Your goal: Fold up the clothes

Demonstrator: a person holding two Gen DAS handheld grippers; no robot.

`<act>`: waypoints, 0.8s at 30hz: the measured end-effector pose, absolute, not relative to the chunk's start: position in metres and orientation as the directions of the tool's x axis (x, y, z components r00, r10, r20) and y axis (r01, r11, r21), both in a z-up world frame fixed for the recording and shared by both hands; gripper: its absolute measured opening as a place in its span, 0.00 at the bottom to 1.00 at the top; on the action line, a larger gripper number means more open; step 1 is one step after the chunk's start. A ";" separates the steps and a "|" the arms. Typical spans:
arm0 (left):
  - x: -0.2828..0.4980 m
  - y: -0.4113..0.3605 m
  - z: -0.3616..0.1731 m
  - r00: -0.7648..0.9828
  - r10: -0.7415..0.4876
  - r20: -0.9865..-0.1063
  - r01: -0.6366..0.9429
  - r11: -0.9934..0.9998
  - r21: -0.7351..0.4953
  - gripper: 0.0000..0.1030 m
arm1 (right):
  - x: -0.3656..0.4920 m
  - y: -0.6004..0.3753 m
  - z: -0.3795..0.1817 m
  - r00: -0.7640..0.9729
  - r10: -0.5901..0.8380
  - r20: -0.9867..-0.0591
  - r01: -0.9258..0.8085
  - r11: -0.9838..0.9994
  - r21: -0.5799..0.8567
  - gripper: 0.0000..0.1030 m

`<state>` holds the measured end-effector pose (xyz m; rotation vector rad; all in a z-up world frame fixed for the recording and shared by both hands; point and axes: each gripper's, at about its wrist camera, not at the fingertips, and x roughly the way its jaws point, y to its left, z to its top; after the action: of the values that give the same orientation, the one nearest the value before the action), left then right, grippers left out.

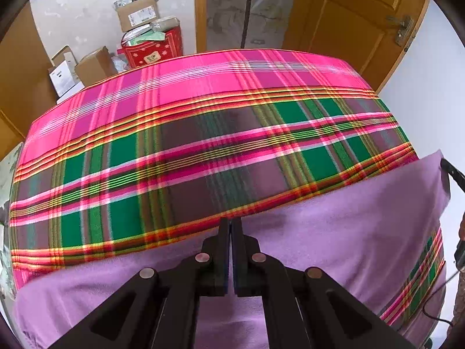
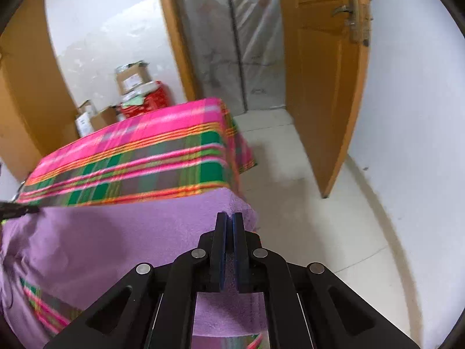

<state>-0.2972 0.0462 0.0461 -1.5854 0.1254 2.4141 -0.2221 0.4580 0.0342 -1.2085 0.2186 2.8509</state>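
Purple garment [image 1: 334, 232] lay under both shut grippers, left gripper [image 1: 231, 221] mid-edge, right gripper [image 2: 230, 215] nearer its far corner.

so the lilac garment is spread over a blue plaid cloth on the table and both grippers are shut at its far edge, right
Not quite: the plaid cloth is pink and green, not blue, as the left wrist view shows. The rest holds: the lilac garment lies spread over it, and the left gripper and the right gripper are both shut at its far edge.
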 end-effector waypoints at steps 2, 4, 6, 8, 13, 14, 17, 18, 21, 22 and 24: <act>-0.302 0.051 0.046 -0.377 0.159 -0.913 -0.260 -0.964 -0.061 0.01 | -0.228 0.462 0.036 -0.696 -0.001 -0.718 -0.113 -0.987 0.111 0.04; -0.308 0.055 0.045 -0.376 0.153 -0.914 -0.260 -0.964 -0.054 0.01 | -0.236 0.465 0.036 -0.693 0.022 -0.721 -0.129 -0.987 0.093 0.04; -0.314 0.057 0.043 -0.376 0.156 -0.913 -0.253 -0.966 -0.061 0.00 | -0.245 0.464 0.031 -0.681 0.044 -0.731 -0.138 -0.988 0.069 0.04; -0.320 0.057 0.041 -0.374 0.163 -0.913 -0.244 -0.967 -0.072 0.00 | -0.255 0.460 0.024 -0.664 0.080 -0.744 -0.134 -0.991 0.013 0.04; -0.322 0.057 0.038 -0.355 0.178 -0.918 -0.257 -0.962 -0.087 0.00 | -0.268 0.456 0.008 -0.631 0.107 -0.769 -0.142 -0.990 -0.021 0.04; -0.321 0.056 0.039 -0.353 0.186 -0.917 -0.263 -0.960 -0.093 0.00 | -0.269 0.458 0.005 -0.623 0.109 -0.775 -0.155 -0.988 -0.015 0.05; -0.316 0.050 0.046 -0.341 0.194 -0.920 -0.268 -0.958 -0.103 0.01 | -0.269 0.461 0.000 -0.606 0.157 -0.780 -0.206 -0.978 -0.037 0.05; -0.314 0.047 0.050 -0.338 0.194 -0.921 -0.266 -0.958 -0.105 0.01 | -0.267 0.462 -0.001 -0.603 0.171 -0.779 -0.222 -0.974 -0.041 0.05; -0.299 0.034 0.068 -0.330 0.228 -0.916 -0.271 -0.952 -0.139 0.01 | -0.258 0.468 0.004 -0.605 0.160 -0.780 -0.257 -0.967 0.001 0.06; -0.294 0.029 0.075 -0.328 0.241 -0.914 -0.273 -0.950 -0.153 0.02 | -0.253 0.469 0.008 -0.611 0.149 -0.777 -0.262 -0.965 0.021 0.10; -0.278 0.019 0.089 -0.331 0.248 -0.910 -0.286 -0.946 -0.153 0.05 | -0.243 0.467 0.017 -0.624 0.130 -0.771 -0.251 -0.967 0.040 0.17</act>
<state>-0.2784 0.0187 0.0894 -1.5814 0.0492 2.3262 -0.2431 0.4666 0.0167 -1.2388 0.2118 2.6456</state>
